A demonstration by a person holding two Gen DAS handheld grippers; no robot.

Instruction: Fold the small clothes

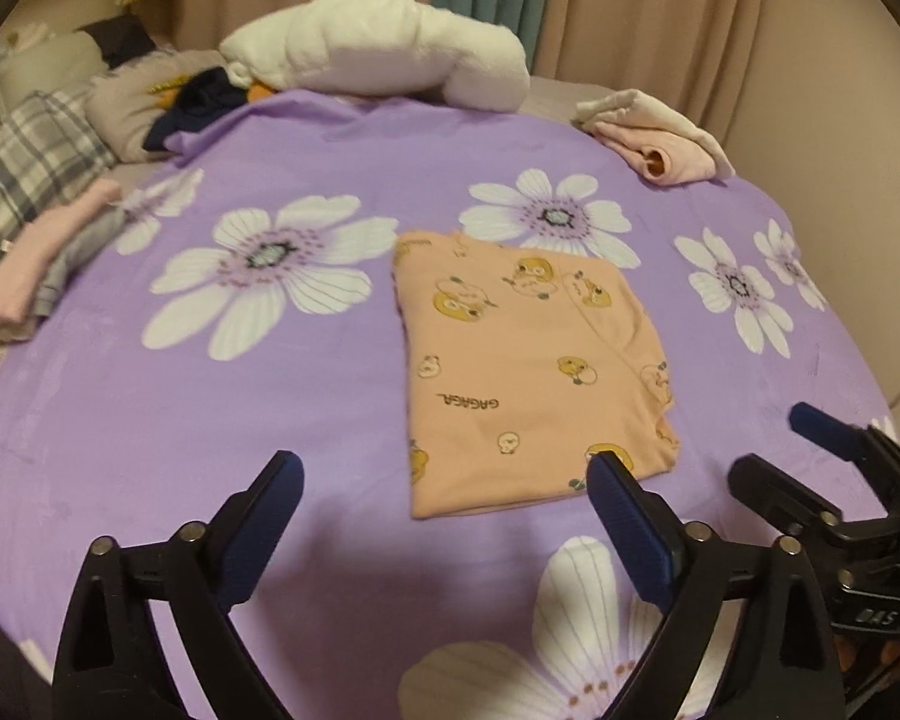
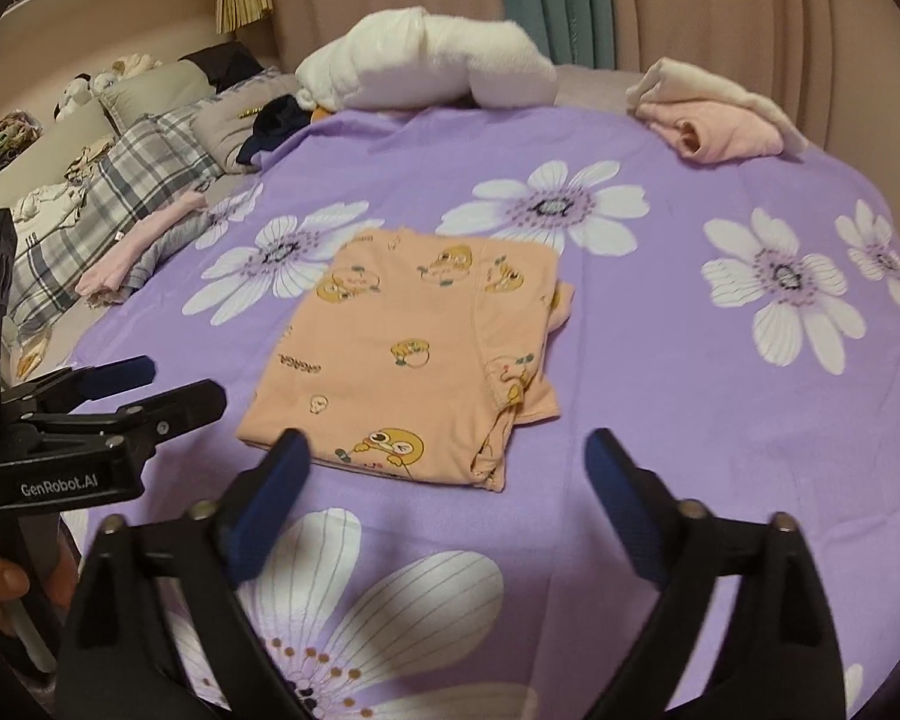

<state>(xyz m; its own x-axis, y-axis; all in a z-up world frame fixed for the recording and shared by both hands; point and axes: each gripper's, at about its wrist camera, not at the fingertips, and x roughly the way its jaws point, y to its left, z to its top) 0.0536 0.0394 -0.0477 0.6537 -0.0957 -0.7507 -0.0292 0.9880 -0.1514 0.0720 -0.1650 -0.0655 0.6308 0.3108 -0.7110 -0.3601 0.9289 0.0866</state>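
Both jaws gape wide and empty, my left gripper (image 1: pixel 444 483) and right gripper (image 2: pixel 450 459) hovering just short of the peach shirt (image 1: pixel 528 372), folded flat on the bed (image 1: pixel 150 420). Next, I judge: grip its near edge and fold once more or set it aside.

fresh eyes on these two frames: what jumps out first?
The folded peach garment with cartoon prints lies flat mid-bed on the purple flowered sheet, touching neither gripper. Both the left hand-held gripper and the right hand-held gripper stand open and empty just short of its near edge. Behind it, a white rolled towel sits at the far edge, with a pink and cream clothes pile to the far right.
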